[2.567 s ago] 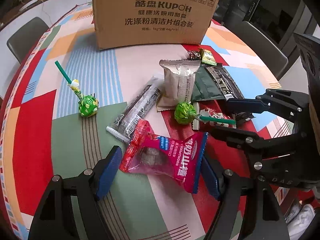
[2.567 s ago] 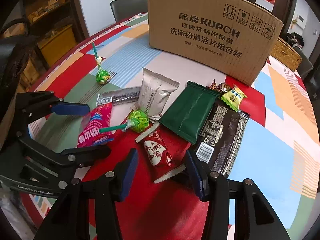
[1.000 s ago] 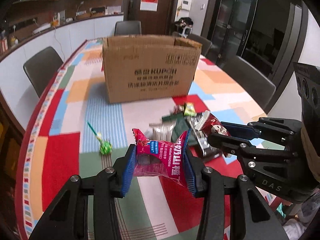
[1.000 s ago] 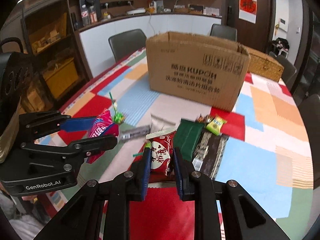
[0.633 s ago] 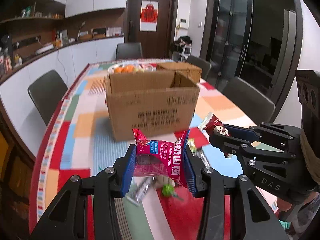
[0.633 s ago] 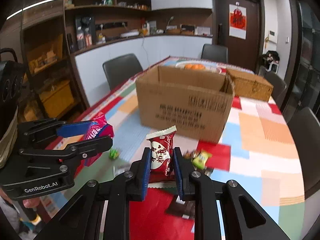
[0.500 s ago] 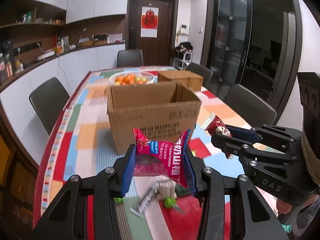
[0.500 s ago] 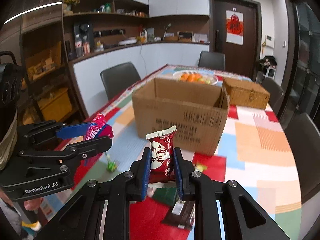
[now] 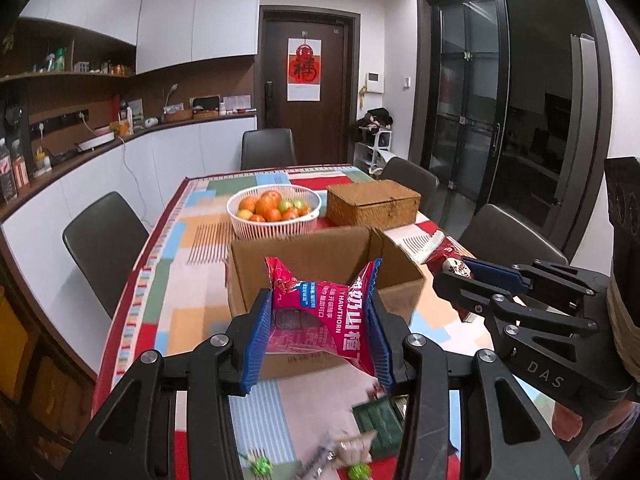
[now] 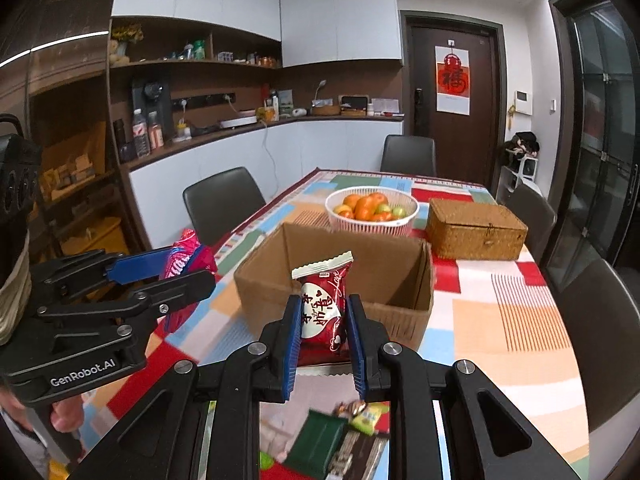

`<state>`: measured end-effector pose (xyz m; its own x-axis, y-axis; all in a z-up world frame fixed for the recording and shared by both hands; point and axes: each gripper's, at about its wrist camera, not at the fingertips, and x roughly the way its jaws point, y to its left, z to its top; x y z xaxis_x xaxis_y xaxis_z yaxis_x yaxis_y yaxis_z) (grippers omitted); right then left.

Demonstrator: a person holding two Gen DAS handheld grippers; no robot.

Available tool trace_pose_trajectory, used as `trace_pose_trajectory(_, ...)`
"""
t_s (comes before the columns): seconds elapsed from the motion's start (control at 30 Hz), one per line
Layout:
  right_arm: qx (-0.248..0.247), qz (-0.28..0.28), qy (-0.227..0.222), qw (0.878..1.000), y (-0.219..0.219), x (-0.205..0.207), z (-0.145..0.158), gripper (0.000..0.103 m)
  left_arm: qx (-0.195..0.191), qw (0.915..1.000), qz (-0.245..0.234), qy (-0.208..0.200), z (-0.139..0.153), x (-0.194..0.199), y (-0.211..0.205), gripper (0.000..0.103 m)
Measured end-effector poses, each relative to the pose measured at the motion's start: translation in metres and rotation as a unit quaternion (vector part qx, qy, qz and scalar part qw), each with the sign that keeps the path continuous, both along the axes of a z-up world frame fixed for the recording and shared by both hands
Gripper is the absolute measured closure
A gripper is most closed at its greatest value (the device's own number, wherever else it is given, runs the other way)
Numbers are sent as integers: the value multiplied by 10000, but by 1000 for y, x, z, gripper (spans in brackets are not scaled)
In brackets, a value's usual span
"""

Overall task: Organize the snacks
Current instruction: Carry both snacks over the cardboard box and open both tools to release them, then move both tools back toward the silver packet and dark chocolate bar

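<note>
**Above the table, a snack packet in each gripper**

Above the near wall of the cardboard box (image 9: 320, 276), I have both packets aloft. My left gripper (image 9: 316, 336) is clamped across the pink hawthorn packet (image 9: 320, 320), pads on its two short sides, so the film buckles between them. My right gripper (image 10: 323, 320) is pinched tight on the red heart-print packet (image 10: 323, 304), which stands upright with its crimped seam at 12 o'clock.

I judge both packets light, soft and crinkly, with slick film that could slide if the grip eases. Holding across the filled middle, as now, seems safer than the thin seams, and I would not squeeze harder for fear of crushing the contents.

The left wrist view shows the lollipops (image 9: 260, 467) and the silver packets still on the tablecloth (image 9: 160, 280) at 6 o'clock; the right wrist view hides those but shows the green packet (image 10: 316, 440) and the small yellow-green sweet (image 10: 370, 414). It also looks deeper into the box, where I see no snacks.
</note>
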<state>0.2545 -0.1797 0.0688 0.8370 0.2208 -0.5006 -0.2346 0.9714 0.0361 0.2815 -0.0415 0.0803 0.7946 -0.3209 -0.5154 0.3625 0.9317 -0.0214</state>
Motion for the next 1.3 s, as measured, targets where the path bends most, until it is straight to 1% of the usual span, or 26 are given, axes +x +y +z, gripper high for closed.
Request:
trace_pose_trajectory(0.17,-26,-67,-33,10000,-3,25,7,80,48,10000,17,-40,7,22,-4,59)
trace_pose_trajectory(0.27,-20,-93,-3,10000,-5,40,7,80,35,10000,9,13,8,39,-4,59)
trace_pose_trajectory(0.43,61,-111,154,9998,-10,70,4,80,45,9997,-17,222,3,68,-8,59)
trace_pose_trajectory(0.67,105,-95,456,9989,-15,106,-6,80,-52,9985,-46,535,-5,101,-12,58)
trace_pose_trajectory(0.73,101,-121,516,9985,-15,114,-8,80,-88,9981,19,614,-8,112,-12,57)
trace_pose_trajectory(0.8,80,-154,554,9983,-16,123,-10,80,-76,9978,150,634,-10,118,-11,49)
trace_pose_trajectory(0.83,73,-158,564,9983,-16,124,-12,79,-63,9977,232,632,-11,119,-10,46)
trace_pose_trajectory(0.9,11,-181,604,9980,-16,128,-15,73,-71,9978,319,570,-12,113,-7,39)
trace_pose_trajectory(0.93,10,-255,601,9979,-17,128,-15,63,-42,9979,350,547,-13,109,-5,38)
trace_pose_trajectory(0.97,31,-341,546,9979,-17,124,-15,57,-12,9979,373,525,-14,105,-4,37)
trace_pose_trajectory(1.07,-69,-477,380,9981,-17,109,-15,56,78,9987,343,368,-17,83,-1,36)
trace_pose_trajectory(1.13,-140,-468,288,9984,-15,97,-14,56,104,9988,340,350,-17,73,0,35)
trace_pose_trajectory(1.23,-187,-464,180,9986,-11,75,-14,52,47,9991,286,305,-17,54,4,35)
trace_pose_trajectory(1.3,-221,-438,105,9987,-9,59,-14,52,56,9994,247,226,-17,37,5,35)
